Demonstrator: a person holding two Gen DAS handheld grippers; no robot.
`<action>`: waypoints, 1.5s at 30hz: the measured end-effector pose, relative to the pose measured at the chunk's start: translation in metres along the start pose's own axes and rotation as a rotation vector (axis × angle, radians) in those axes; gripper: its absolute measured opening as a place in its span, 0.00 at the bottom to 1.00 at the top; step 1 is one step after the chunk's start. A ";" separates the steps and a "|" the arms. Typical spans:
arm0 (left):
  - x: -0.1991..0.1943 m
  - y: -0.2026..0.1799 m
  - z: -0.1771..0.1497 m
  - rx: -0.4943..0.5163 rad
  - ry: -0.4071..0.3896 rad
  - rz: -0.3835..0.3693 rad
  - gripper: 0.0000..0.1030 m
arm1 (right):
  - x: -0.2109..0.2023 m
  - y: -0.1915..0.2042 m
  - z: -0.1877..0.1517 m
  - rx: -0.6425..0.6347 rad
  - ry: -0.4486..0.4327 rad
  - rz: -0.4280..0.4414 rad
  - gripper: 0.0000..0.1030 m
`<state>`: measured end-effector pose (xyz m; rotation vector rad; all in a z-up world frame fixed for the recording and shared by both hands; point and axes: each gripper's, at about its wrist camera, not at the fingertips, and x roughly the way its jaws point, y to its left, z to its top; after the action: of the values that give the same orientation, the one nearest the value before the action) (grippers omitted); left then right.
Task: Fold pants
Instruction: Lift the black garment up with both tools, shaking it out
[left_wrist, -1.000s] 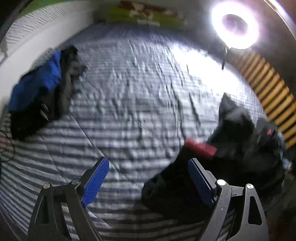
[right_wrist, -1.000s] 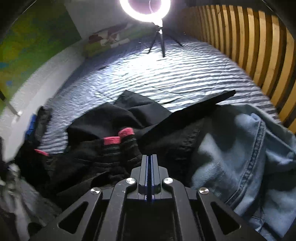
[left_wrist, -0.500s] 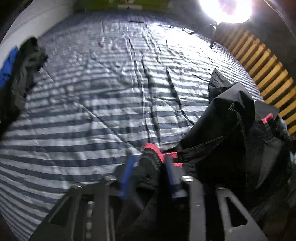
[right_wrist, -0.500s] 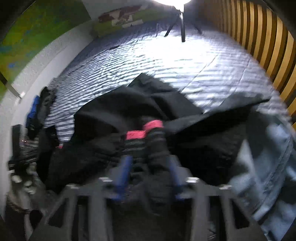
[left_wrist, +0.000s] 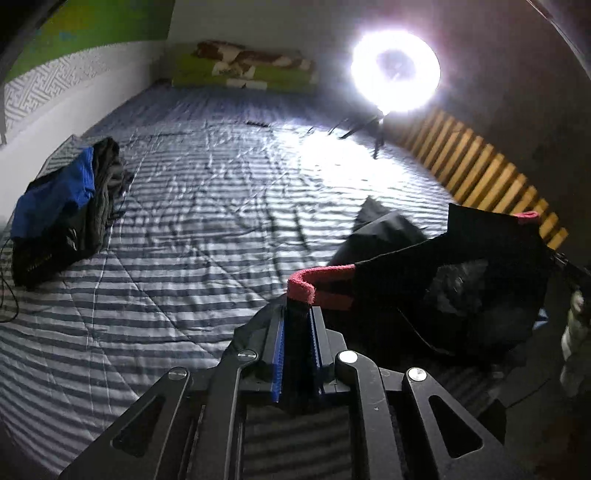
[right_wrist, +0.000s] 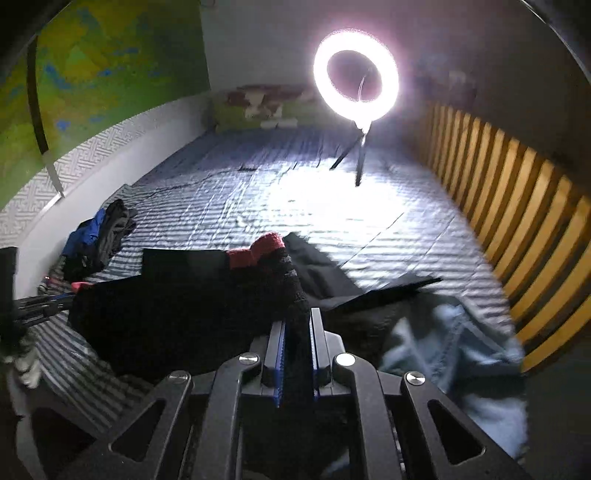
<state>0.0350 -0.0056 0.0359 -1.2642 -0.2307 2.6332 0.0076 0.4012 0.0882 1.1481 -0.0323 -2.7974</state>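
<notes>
Pants pinched in 2 closing hand-held grippers.

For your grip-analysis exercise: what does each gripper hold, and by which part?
Both hold the black pants: left gripper and right gripper, jaws closing, each pinch the red-edged ribbed band.

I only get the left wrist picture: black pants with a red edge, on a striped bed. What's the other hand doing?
Observer: The right gripper has its jaws shut on those black pants, just below a red band.
Operator: Any clothes I'm missing?
Observer: Yes, pale blue jeans lie crumpled on the bed, right of the black pants.
Operator: Do they touch?
Observer: It seems so: black cloth overlaps the jeans' upper edge.
</notes>
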 end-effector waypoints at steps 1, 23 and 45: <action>-0.008 -0.006 0.002 0.004 -0.005 -0.019 0.12 | -0.006 0.000 0.004 -0.001 -0.016 -0.019 0.09; -0.192 -0.181 0.120 0.201 -0.237 -0.145 0.10 | -0.185 0.003 0.188 0.042 -0.425 -0.268 0.08; -0.259 -0.309 0.101 0.411 -0.363 -0.142 0.10 | -0.279 -0.050 0.210 0.106 -0.572 -0.393 0.08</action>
<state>0.1514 0.2213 0.3641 -0.6164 0.1566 2.5858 0.0528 0.4780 0.4295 0.3543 -0.0046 -3.4147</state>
